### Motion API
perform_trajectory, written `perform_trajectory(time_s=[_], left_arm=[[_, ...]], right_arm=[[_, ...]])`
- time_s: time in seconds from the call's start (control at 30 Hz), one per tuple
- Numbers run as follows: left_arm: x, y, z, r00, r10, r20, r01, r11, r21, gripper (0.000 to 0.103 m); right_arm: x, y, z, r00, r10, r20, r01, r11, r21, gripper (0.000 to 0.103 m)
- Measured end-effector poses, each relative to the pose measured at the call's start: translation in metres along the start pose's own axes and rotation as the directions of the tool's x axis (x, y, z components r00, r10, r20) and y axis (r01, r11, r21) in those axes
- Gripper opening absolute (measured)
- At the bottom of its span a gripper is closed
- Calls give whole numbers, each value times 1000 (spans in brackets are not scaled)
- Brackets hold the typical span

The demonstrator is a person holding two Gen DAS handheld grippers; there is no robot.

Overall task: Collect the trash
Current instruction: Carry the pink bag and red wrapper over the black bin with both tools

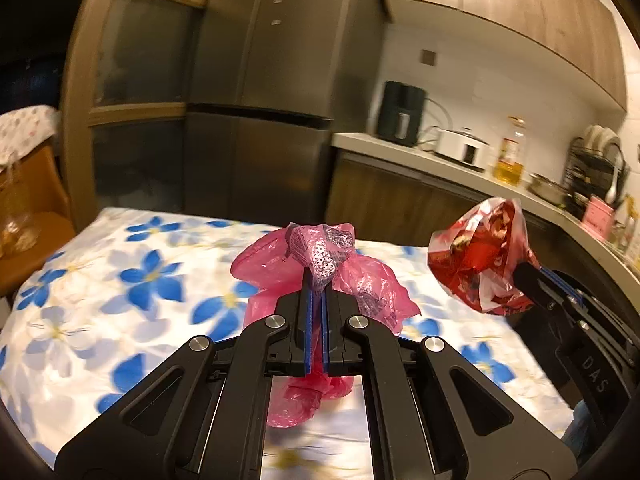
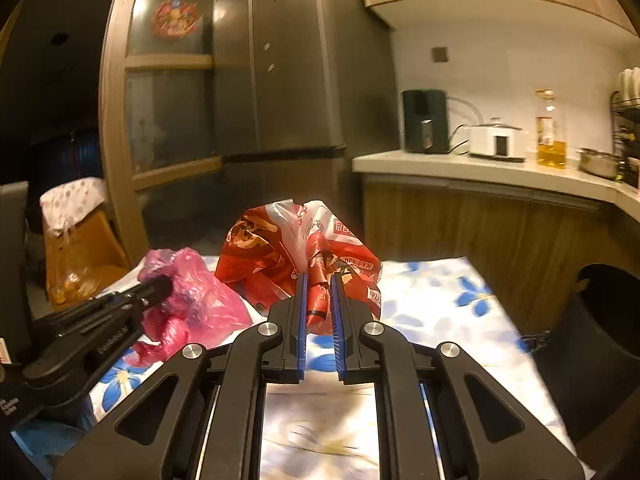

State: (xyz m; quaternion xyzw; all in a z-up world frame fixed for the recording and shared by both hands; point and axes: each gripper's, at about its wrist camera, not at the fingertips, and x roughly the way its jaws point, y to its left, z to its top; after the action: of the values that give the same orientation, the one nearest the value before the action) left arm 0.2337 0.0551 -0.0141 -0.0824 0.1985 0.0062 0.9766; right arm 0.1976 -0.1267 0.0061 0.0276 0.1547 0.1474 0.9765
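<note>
While the left gripper [image 1: 316,280] pinches a pink bag [image 1: 264,264], the right gripper [image 2: 319,280] pinches a red bag [image 2: 276,252] above the flowered bench [image 1: 100,300].

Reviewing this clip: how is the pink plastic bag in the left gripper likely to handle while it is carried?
The pink plastic bag looks thin and crumpled, so probably floppy: a loose lobe droops below the left gripper. It likely weighs little, since it holds its bunched shape above the floral tablecloth. The glossy film might slip, though the jaws pinch a gathered wad.
</note>
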Motion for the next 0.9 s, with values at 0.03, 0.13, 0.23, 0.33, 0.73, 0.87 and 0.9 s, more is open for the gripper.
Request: perform_trajectory(time_s=[0.03,0.13,0.23,0.33,0.73,0.87,0.9], left_arm=[[-1,-12,1,1000,-15,3,15,1000,11,2],[-3,-45,2,998,-59,10,58,998,37,2],[-4,-75,2,995,-102,10,101,993,60,2],[-4,-109,1,989,-150,8,149,985,88,2],[3,-251,-2,940,-342,2,335,923,191,2],[8,-284,-6,925,-379,4,369,903,221,2],[10,-292,-7,922,-387,-1,377,899,223,2]], right_arm=[[-6,-7,2,1000,-15,11,15,1000,5,12],[-25,-35,6,997,-66,40,65,998,25,12],[-42,-60,7,991,-116,60,114,993,44,12],[-59,-87,6,982,-174,78,169,983,72,12],[-112,-182,3,916,-385,118,365,918,156,12],[-120,-208,1,893,-433,120,409,895,179,12],[-121,-213,1,889,-441,118,417,890,184,12]])
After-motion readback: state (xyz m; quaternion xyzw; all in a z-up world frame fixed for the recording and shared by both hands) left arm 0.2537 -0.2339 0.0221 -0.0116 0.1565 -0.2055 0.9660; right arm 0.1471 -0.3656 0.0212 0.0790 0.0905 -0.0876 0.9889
